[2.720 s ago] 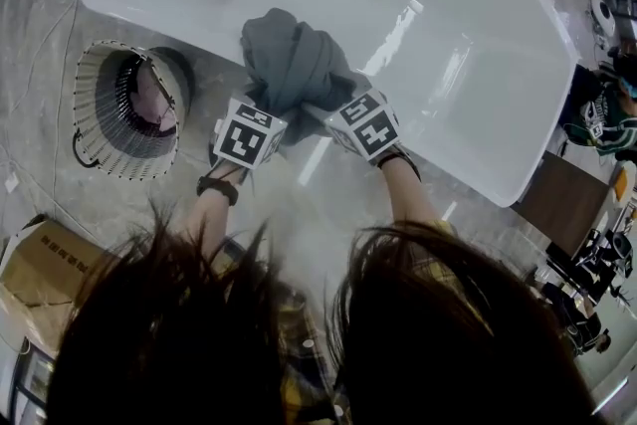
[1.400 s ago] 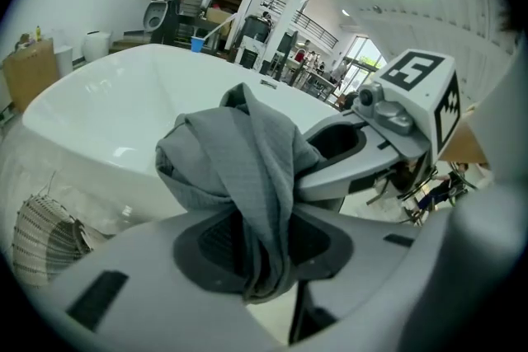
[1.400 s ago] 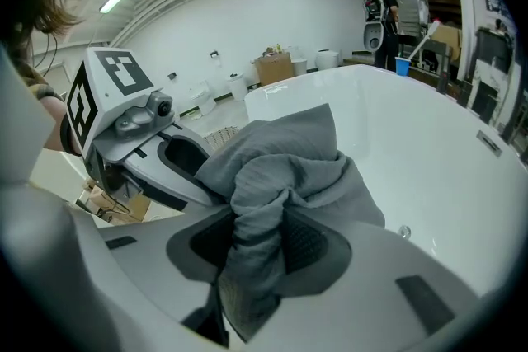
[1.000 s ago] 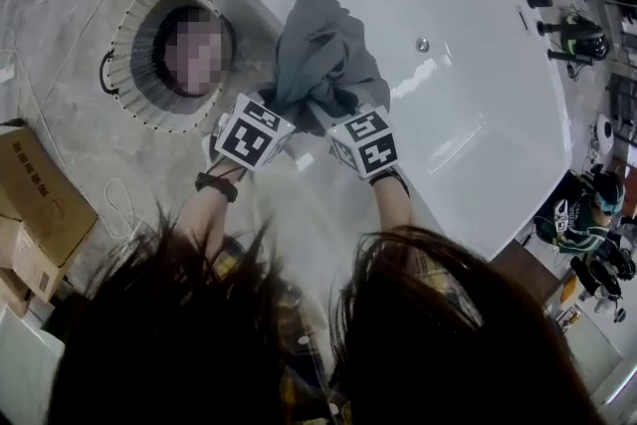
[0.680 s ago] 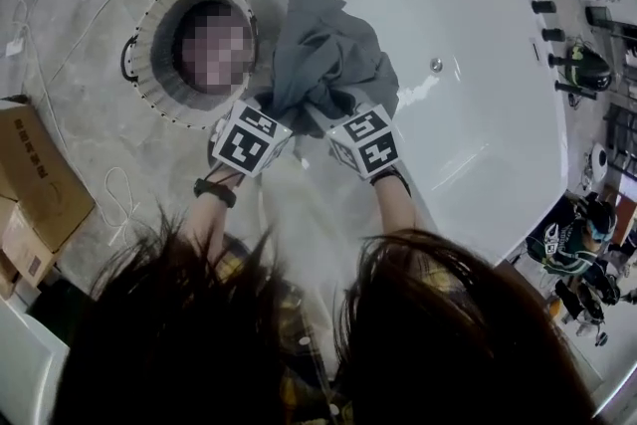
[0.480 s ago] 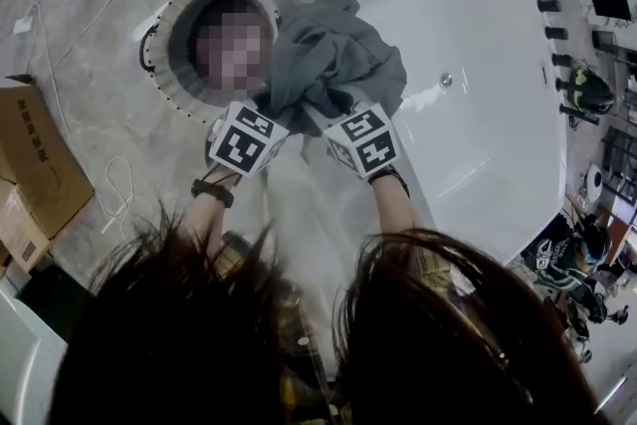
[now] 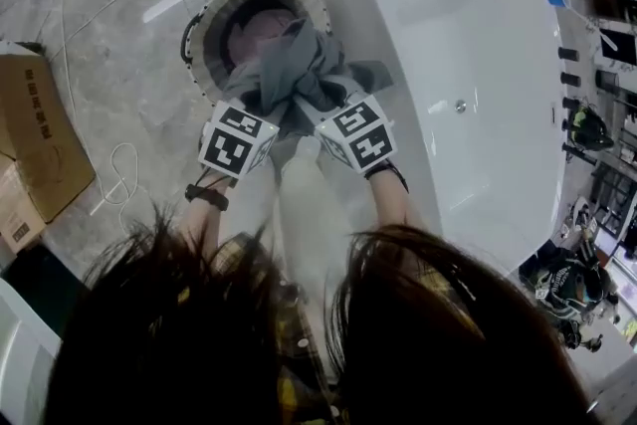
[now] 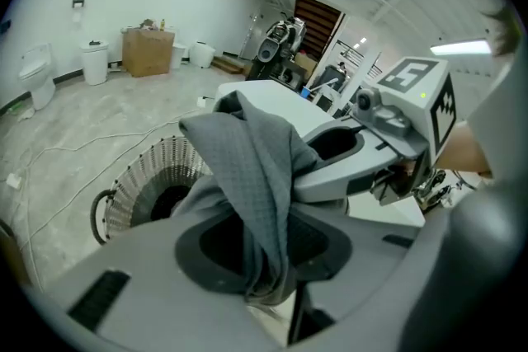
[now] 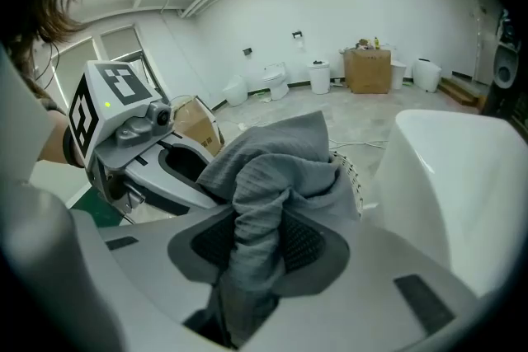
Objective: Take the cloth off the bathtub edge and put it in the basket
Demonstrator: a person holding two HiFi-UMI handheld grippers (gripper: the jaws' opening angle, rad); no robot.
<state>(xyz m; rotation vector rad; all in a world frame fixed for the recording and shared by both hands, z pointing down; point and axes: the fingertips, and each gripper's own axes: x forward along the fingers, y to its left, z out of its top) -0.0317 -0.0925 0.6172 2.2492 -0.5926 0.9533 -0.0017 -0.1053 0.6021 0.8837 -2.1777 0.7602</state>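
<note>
The crumpled grey fabric cloth [image 7: 299, 70] hangs bunched between the two tools, over the side of the round, white, rib-walled basket [image 7: 211, 15] that is nearest the white oval bathtub [image 7: 478, 45]. The basket stands on the grey floor just beside the tub, and something pale pink [image 7: 261, 23] lies inside it. The left tool [image 7: 267, 106] and the right tool [image 7: 320, 106], side by side, each have their jaws clamped on a fold of the cloth.

Matt grey cloth [image 7: 299, 75], fine waffle weave, soft folds. Glossy, smooth white tub [image 7: 478, 25]. Wire-ribbed basket [image 7: 212, 23] wall. Polished stone-look floor [image 7: 129, 65]. Matt brown cardboard box [image 7: 40, 129]. Matt grey plastic left gripper [image 8: 268, 255] and right gripper [image 9: 257, 247], dark grid-textured pads [image 9: 307, 245].
</note>
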